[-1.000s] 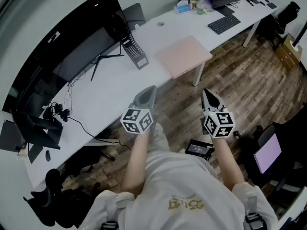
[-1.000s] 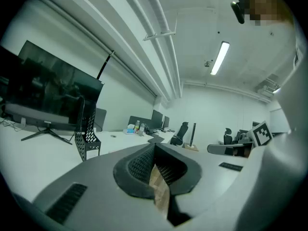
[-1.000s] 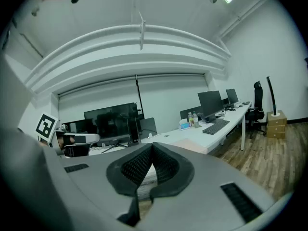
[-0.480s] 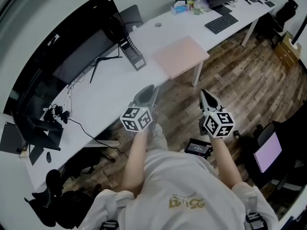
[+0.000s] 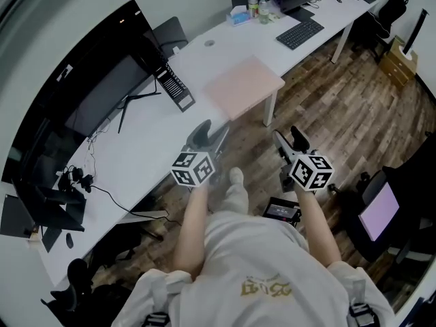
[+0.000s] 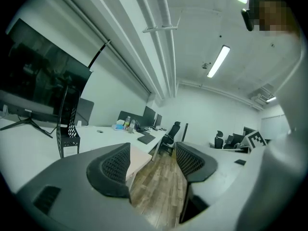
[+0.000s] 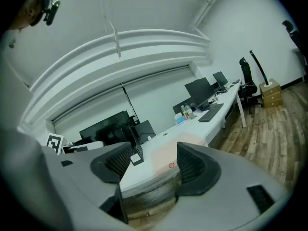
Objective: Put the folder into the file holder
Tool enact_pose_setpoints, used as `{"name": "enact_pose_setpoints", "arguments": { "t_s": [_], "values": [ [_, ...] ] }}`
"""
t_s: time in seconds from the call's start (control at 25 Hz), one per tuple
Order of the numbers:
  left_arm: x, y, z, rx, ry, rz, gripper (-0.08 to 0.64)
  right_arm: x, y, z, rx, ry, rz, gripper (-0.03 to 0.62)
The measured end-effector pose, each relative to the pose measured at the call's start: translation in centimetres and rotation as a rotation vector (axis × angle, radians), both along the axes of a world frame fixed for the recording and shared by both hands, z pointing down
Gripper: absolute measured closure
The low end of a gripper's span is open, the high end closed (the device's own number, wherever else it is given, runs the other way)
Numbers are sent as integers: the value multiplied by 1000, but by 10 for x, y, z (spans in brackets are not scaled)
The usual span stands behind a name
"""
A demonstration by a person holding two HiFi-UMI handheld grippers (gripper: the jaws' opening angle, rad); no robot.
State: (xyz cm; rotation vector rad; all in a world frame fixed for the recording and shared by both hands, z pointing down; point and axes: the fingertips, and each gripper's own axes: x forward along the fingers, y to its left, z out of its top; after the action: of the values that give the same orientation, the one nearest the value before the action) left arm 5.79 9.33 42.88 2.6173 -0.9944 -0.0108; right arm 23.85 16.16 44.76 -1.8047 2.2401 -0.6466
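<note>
- Pale pink folder [image 5: 244, 87], plain.
- White desk [image 5: 136, 148], unpatterned.
- Black file holder [image 5: 174, 88], sides pierced in a mesh pattern.
- Left gripper [image 5: 210, 133] and right gripper [image 5: 289, 140]: grey bodies, black pads [image 6: 115, 163] textured in a fine grid, white cubes printed with black square markers.
- Brown wood-plank floor [image 5: 340, 94], streaked light and dark.
- Black monitors [image 5: 102, 104], black keyboard [image 5: 300, 33].
- Off-white shirt [image 5: 266, 264] with gold print.

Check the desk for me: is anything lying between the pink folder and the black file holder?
Nothing visible does. The pink folder lies flat near the desk corner, the black file holder stands to its left in the head view, and only bare white desk shows between them.
</note>
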Motion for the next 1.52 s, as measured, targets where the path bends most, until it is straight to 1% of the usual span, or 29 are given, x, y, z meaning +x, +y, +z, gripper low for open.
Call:
{"name": "enact_pose_setpoints", "arguments": {
  "t_s": [0.12,0.24,0.32,0.56,0.8,0.96,1.2,1.36,1.52],
  "values": [
    [10,-23,13,-19,-19,14,256,10,-15,11,-24,-23,21,295],
    [23,-54,26,-48,-19,21,245,21,-33,28,-58,-3,36,295],
    [35,-82,33,-60,-27,33,241,32,-52,38,-81,7,47,291],
    [79,-159,52,-127,-27,111,227,71,-121,63,-151,-41,107,290],
    [104,-221,80,-184,-110,163,222,89,-185,88,-222,-123,119,291],
    [110,-246,101,-230,-140,184,221,90,-211,111,-273,-181,116,291],
    [107,-267,135,-289,-232,200,224,93,-238,146,-346,-296,127,291],
    [107,-277,154,-319,-282,217,221,97,-253,166,-380,-334,140,290],
    [110,-283,169,-330,-345,240,221,101,-261,185,-413,-438,168,272]
  ]
}}
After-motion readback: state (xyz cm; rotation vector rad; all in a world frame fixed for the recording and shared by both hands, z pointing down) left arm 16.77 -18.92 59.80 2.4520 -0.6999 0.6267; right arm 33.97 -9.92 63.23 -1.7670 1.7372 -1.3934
